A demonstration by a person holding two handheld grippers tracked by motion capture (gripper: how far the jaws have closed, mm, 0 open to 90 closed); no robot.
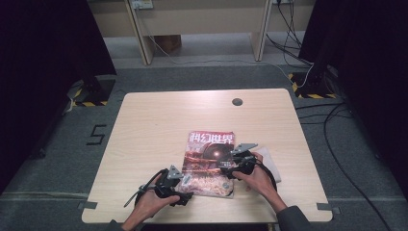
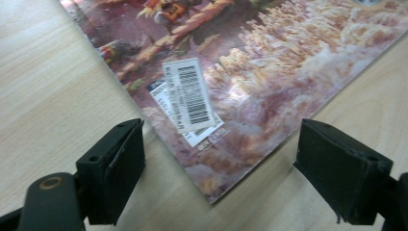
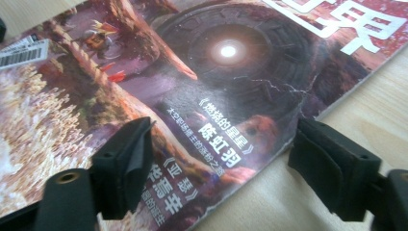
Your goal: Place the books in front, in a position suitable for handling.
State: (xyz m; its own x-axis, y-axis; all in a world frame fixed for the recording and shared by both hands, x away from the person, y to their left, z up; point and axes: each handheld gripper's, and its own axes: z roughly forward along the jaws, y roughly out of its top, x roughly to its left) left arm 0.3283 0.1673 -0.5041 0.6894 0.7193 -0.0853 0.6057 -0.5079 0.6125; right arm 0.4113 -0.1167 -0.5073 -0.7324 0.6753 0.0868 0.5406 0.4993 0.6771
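**Both grippers poised at the magazine's near edge**

A glossy magazine with a reddish-purple illustrated cover and white title characters lies flat and closed on the pale wooden table, toward the person's side of it. The left gripper sits at the magazine's near left corner, and the right gripper rests at its right edge, beside a pale flat sheet that pokes out past that edge.

The left gripper's jaws stand wide apart, straddling the magazine's corner without pressing on it; it holds nothing. The right gripper's jaws also gape wide, one above the cover and one out past the right edge; nothing is clamped.

Risks, as I judge them: the cover is slick and thin, so a jaw closing on the corner may catch only the top page and crease or tear it. If the lower jaw fails to slide under, it would simply push the whole magazine across the smooth table. Uneven lifting by the two hands could buckle the spine.

The left gripper view reveals a white barcode sticker near the corner, too small to read from above. The right gripper view shows small nicks along the cover's right edge. The high view alone gives the hands' placement and the grey cable hole beyond the magazine.
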